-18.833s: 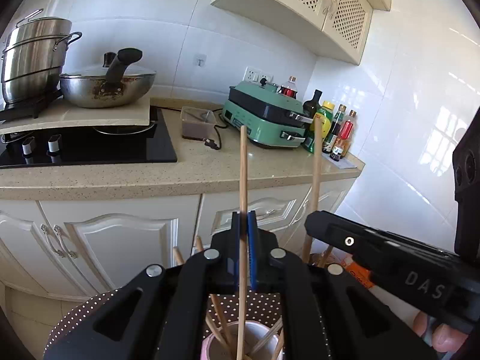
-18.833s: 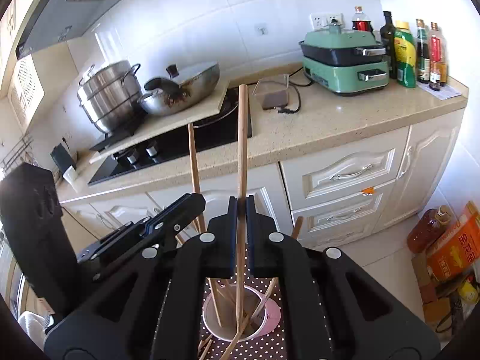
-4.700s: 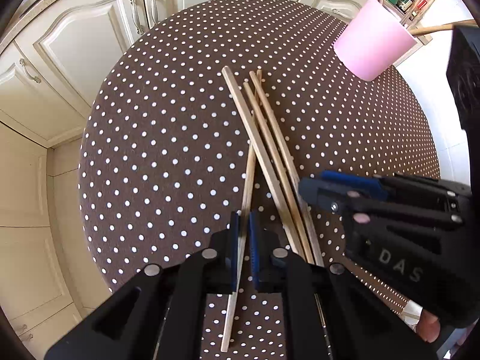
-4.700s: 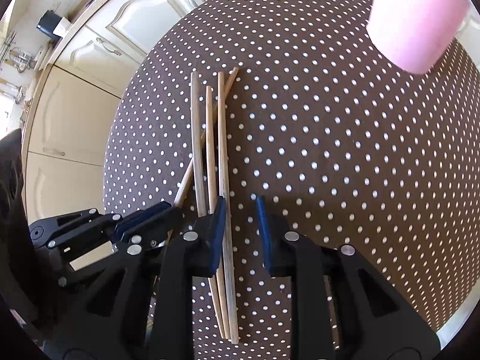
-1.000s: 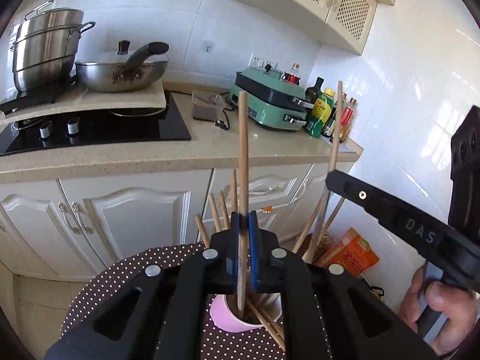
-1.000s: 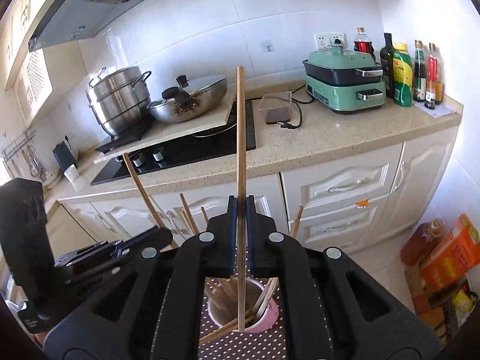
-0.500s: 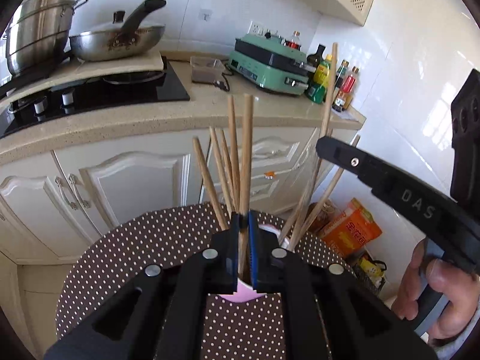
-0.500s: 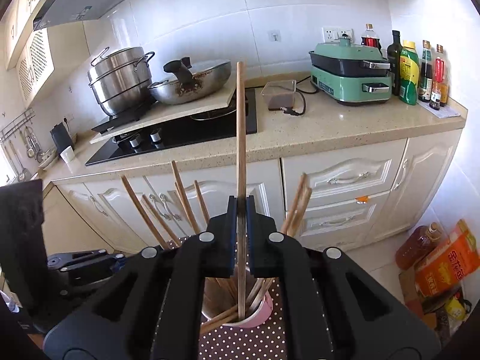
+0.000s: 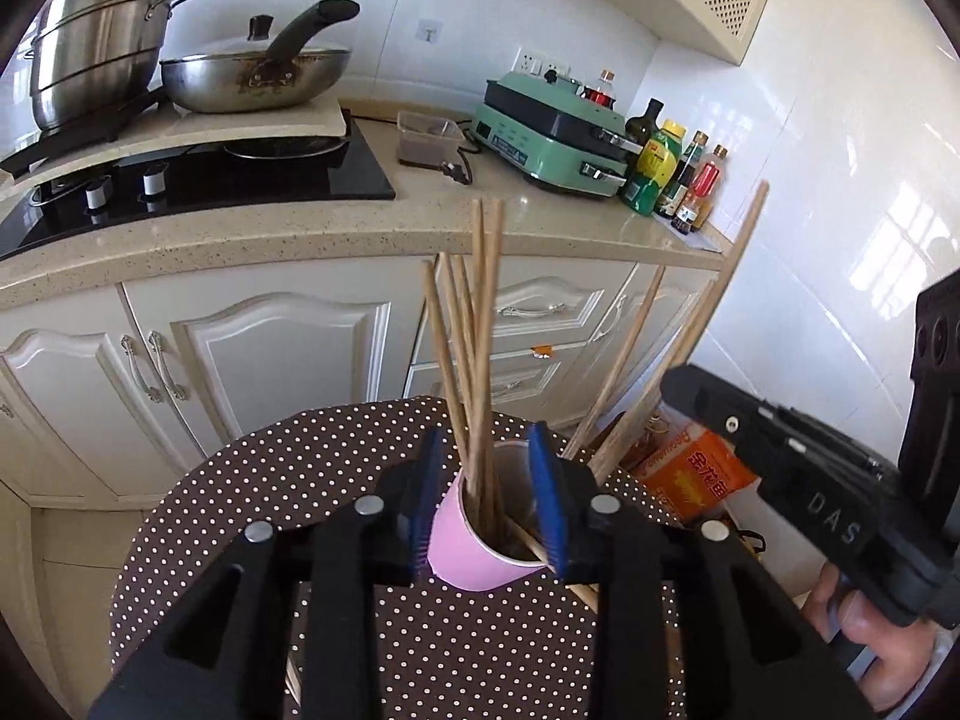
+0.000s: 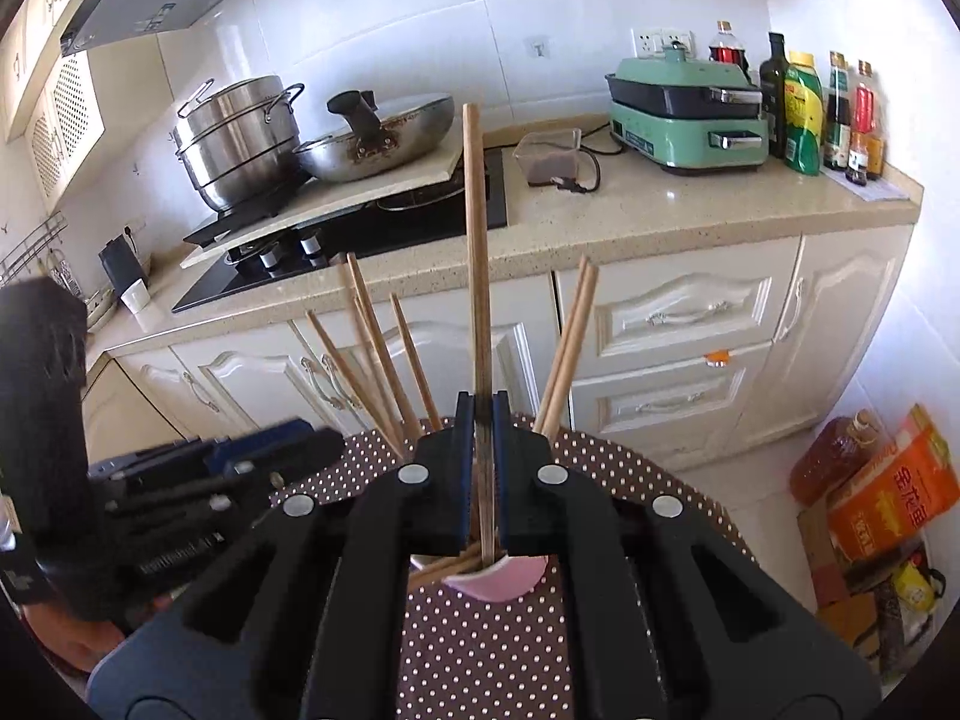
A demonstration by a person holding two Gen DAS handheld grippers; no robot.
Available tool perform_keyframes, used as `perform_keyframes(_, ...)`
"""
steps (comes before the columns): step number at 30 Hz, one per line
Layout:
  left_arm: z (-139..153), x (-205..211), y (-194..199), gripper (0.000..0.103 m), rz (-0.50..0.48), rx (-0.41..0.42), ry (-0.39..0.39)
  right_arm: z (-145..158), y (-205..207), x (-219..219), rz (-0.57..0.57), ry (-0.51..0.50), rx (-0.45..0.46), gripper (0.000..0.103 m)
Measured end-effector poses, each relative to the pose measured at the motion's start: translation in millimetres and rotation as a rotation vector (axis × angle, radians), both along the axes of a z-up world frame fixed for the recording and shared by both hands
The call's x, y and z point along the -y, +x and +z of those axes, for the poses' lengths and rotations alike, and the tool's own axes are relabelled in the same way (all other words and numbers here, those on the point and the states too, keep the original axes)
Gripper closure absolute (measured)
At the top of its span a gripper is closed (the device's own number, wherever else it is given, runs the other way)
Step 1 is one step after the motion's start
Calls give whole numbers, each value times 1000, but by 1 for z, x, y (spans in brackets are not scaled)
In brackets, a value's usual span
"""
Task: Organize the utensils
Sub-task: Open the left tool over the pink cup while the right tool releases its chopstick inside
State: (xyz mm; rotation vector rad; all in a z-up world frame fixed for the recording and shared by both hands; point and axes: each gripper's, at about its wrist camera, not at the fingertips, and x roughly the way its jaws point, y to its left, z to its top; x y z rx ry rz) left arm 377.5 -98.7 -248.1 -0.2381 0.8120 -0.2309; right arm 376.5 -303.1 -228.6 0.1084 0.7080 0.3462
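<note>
Cup [image 10: 504, 582] mostly hidden; right gripper [image 10: 483, 468] clamps chopstick [image 10: 477, 252], left gripper [image 9: 487, 498] opening, empty

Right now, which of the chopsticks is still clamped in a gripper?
The tall upright chopstick pinched in the right gripper, its lower end inside the pink cup. The others lean loose in the cup; the left gripper is opening, gripping none.
</note>
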Motion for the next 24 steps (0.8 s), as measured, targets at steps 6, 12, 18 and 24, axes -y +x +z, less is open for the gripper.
perform_keyframes(6, 6, -10, -10, 68, 42, 17, 32, -12, -7, 0, -7, 3, -51, 96)
perform_keyframes(12, 8, -23, -22, 59, 82, 7, 48, -22, -12, 2, -30, 34, -106, 96)
perform_keyframes(18, 11, -36, -38, 54, 102, 3, 69, -26, -19, 0, -63, 38, -153, 92)
perform_keyframes(24, 13, -43, -56, 54, 98, -2, 84, -14, -39, -4, -84, 41, -112, 54)
